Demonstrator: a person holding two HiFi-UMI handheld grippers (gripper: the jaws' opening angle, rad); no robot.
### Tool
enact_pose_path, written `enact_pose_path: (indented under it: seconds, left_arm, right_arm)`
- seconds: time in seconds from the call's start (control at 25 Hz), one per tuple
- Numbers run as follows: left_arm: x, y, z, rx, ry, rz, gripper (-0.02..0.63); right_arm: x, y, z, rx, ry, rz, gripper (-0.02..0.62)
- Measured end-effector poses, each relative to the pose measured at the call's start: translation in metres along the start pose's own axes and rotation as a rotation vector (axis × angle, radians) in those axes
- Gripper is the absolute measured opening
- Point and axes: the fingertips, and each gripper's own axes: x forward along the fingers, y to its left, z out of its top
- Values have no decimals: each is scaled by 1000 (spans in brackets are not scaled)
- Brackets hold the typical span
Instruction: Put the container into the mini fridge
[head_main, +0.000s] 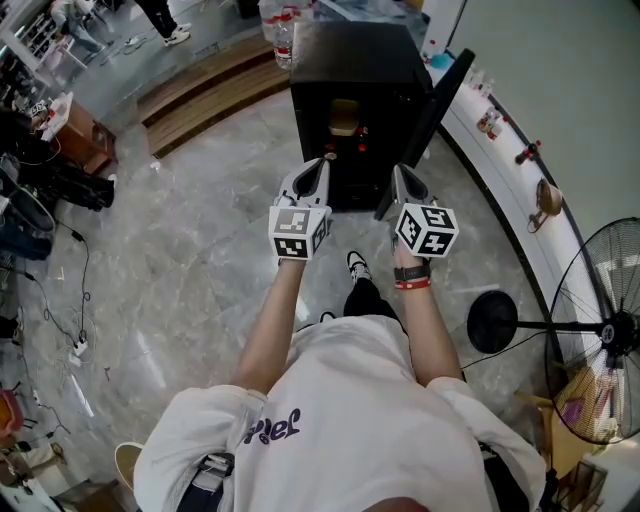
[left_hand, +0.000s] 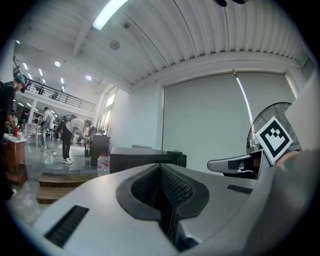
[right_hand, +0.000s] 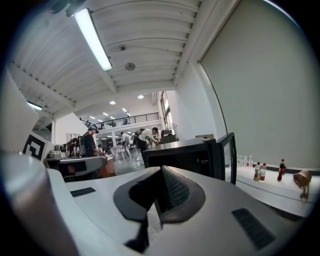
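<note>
A black mini fridge stands on the marble floor ahead, its door swung open to the right. Inside, on a shelf, sits a tan container with small red items below it. My left gripper and right gripper are held side by side just in front of the fridge opening, both raised and pointing forward. Both are shut with nothing between the pads. The left gripper looks over the fridge top. The right gripper sees the fridge and its door.
A standing fan with a round base is at the right. A curved white ledge carries small bottles. A water bottle stands left of the fridge. Wooden steps lie beyond. Cables trail on the left floor.
</note>
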Motion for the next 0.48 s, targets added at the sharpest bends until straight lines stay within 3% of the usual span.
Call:
enact_pose_path:
  seconds: [0.24, 0.48]
  left_arm:
    - [-1, 2, -1, -23, -1, 7, 20]
    - [0, 2, -11, -45, -4, 8, 20]
  right_arm:
    - [0, 3, -2, -6, 17, 9, 14]
    - [2, 16, -14, 23, 45, 85, 14]
